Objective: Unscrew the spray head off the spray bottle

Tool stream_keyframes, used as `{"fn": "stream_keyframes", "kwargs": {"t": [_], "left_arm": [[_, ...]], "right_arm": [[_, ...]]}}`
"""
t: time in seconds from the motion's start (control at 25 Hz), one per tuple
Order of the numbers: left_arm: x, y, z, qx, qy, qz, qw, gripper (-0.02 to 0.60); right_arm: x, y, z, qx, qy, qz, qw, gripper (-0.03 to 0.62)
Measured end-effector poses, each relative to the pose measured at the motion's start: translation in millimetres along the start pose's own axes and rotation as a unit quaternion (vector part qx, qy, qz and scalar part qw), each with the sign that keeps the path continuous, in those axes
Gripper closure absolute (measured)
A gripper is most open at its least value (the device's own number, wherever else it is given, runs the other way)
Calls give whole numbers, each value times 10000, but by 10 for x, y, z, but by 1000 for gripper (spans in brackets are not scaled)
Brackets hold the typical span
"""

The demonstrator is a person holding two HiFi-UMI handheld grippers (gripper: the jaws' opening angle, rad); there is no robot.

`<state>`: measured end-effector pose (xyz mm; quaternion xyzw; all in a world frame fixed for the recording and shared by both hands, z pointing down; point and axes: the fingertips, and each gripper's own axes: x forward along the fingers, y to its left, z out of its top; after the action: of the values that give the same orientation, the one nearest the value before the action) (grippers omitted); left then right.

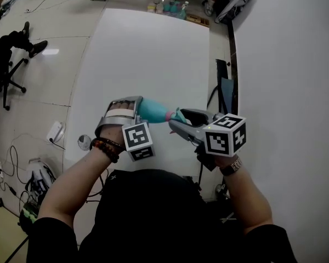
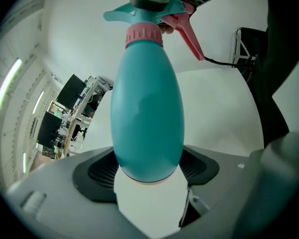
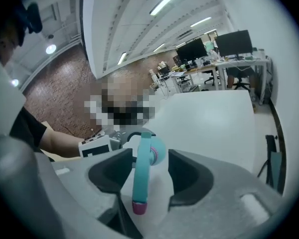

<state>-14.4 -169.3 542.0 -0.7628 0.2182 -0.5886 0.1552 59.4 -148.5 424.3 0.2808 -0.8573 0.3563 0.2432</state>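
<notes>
A teal spray bottle [image 1: 152, 111] lies level in the air above the white table [image 1: 148, 48], held between both grippers. My left gripper [image 1: 138, 109] is shut on the bottle's body; in the left gripper view the wide lower end of the bottle [image 2: 147, 113] sits between the dark pads [image 2: 97, 171]. The pink collar [image 2: 144, 34] and pink trigger [image 2: 189, 34] point away from it. My right gripper [image 1: 181, 119] is closed around the teal spray head [image 1: 178, 115]. In the right gripper view the spray head [image 3: 141, 173] stands between the jaws, its pink nozzle tip nearest the camera.
An office chair [image 1: 11, 59] stands on the floor to the left, with cables [image 1: 11, 163] nearer me. Several small bottles [image 1: 172, 7] sit beyond the table's far end. A dark bag [image 1: 223, 86] hangs between the table's right edge and the white wall. Desks with monitors [image 3: 219, 46] fill the background.
</notes>
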Motion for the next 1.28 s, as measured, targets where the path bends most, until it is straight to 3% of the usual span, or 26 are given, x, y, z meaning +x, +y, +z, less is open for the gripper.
{"fn": "stream_keyframes", "kwargs": {"t": [0.24, 0.4, 0.64, 0.8, 0.96, 1.08, 1.28], "left_arm": [[-84, 47, 32, 374, 273, 272, 9986, 175], [-139, 25, 78, 391, 326, 280, 9983, 175], [-134, -43, 49, 621, 524, 221, 9965, 175], [-172, -39, 32, 660, 562, 213, 9960, 175], [-203, -137, 44, 594, 499, -90, 9969, 175], [-233, -196, 60, 667, 431, -342, 9963, 175], [-293, -338, 70, 694, 244, -854, 9936, 175]], "right_arm": [[6, -7, -95, 258, -150, -62, 9995, 384], [7, -21, -161, 272, -129, -126, 9995, 393], [6, -30, -228, 238, -124, -128, 9996, 467], [4, 18, -247, 106, -56, -29, 9999, 471], [-19, 49, -281, -458, 59, 43, 9989, 473], [-43, 87, -315, -1232, 199, 77, 9922, 473], [-72, 235, -383, -2818, 386, 120, 9586, 473]]}}
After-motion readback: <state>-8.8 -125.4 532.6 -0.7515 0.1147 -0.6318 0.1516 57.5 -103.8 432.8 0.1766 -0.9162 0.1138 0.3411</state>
